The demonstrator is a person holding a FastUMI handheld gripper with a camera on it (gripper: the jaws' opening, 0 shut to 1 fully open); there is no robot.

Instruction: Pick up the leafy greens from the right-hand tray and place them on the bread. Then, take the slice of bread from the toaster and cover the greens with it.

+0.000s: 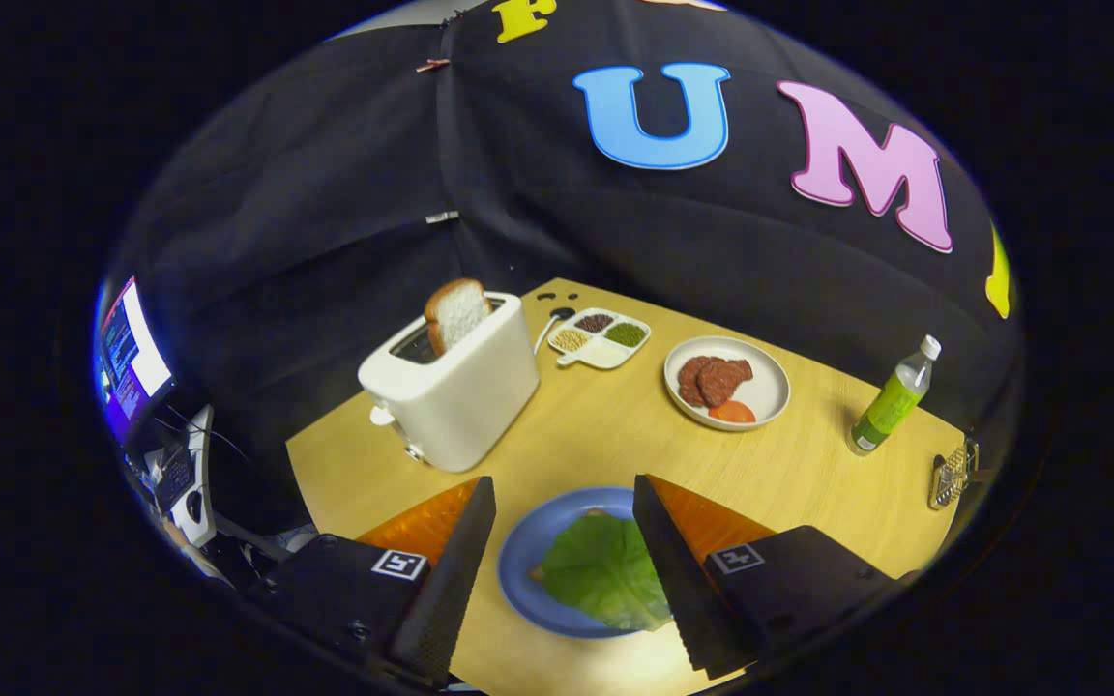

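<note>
The gripper (565, 527) hangs above the wooden counter (615, 435) with its 2 fingers (455, 570) spread wide, gripping nothing; between them sits 1 blue plate (528, 551) carrying 1 leaf of greens (605, 570), which lies over a slice of bread whose edge (540, 572) just peeks out beside the leaf; beyond the fingers stands 1 white toaster (460, 391) with 1 slice of bread (457, 311) sticking up from its slot; just beside the toaster lies 1 divided tray (601, 338) with 4 compartments of small grains and beans; near it is 1 white plate (768, 391) holding 2 meat pieces (712, 379) and 1 tomato slice (732, 412); well apart from the plates stands 1 upright bottle (893, 396).
</note>
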